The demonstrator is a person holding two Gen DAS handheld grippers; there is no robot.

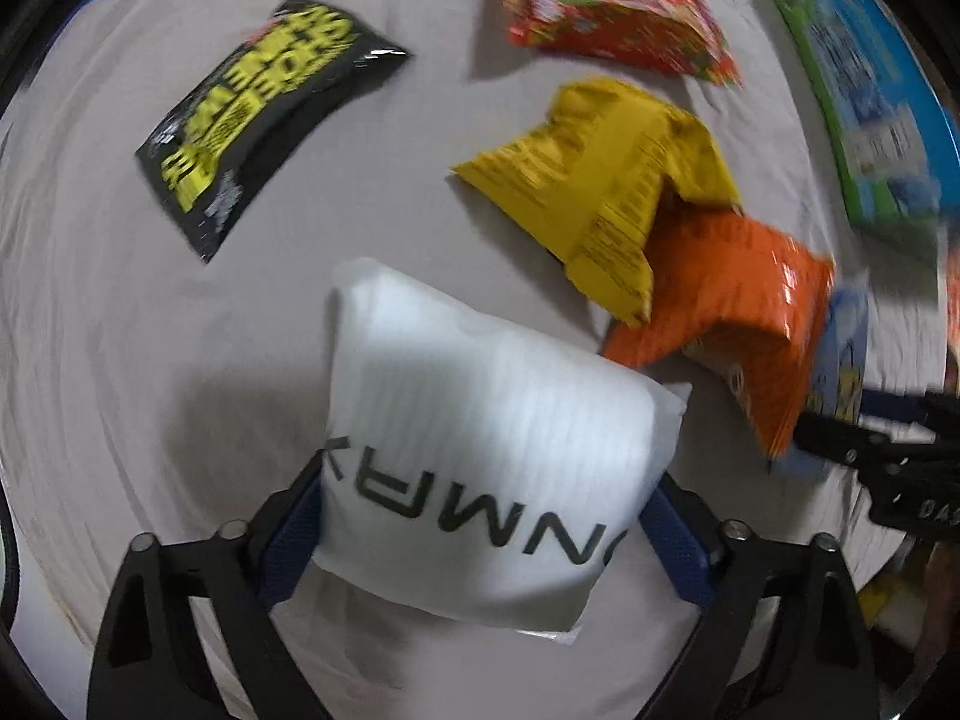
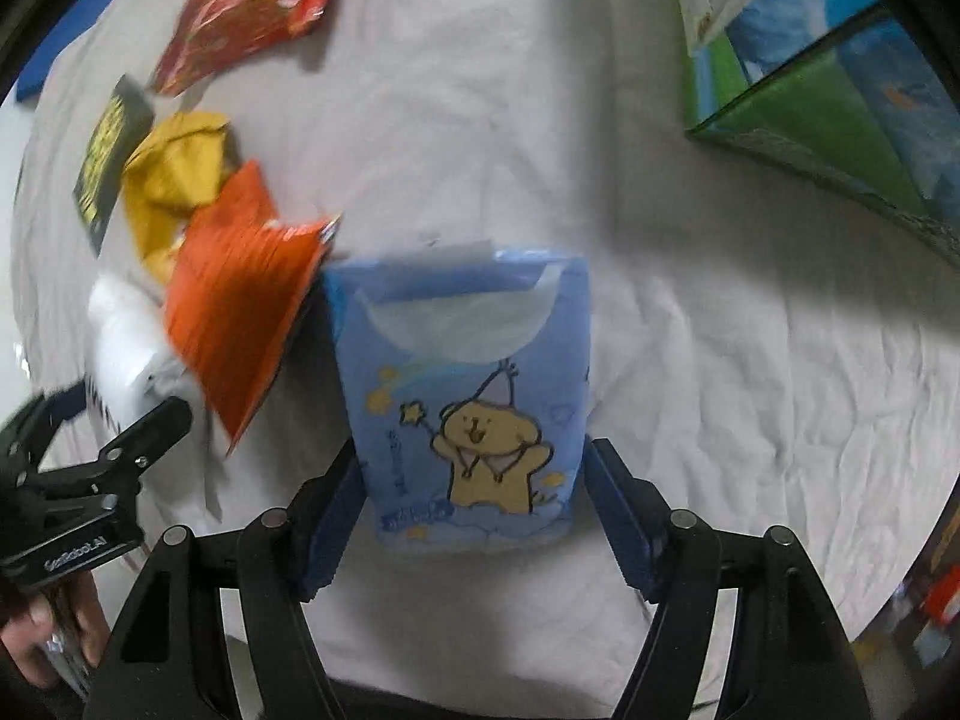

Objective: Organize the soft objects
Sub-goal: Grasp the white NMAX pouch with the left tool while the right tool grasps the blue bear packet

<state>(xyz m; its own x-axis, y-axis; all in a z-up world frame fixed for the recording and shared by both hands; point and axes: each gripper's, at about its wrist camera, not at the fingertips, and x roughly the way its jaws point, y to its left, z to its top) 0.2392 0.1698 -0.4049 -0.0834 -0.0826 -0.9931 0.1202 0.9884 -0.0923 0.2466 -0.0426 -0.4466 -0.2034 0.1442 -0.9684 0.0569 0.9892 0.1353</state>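
White sheet-covered surface (image 2: 750, 360): my left claw (image 1: 480, 516) grips the white pouch (image 1: 480, 420), right claw (image 2: 474, 504) grips the blue tissue pack (image 2: 468, 408), whose 10 o'clock corner may snag the orange bag (image 2: 240, 294).

On the white sheet (image 1: 90, 330) lie four snack packets: one black packet with yellow letters (image 1: 264, 120), one red packet (image 1: 612, 18), one yellow packet (image 1: 600, 186) and one orange packet (image 1: 732, 306) (the yellow overlaps the orange). There is one white foam pouch (image 1: 480, 420) and one blue tissue pack with a cartoon bear (image 2: 468, 396). One green-and-blue box (image 2: 840, 90) stands at the sheet's far right edge.
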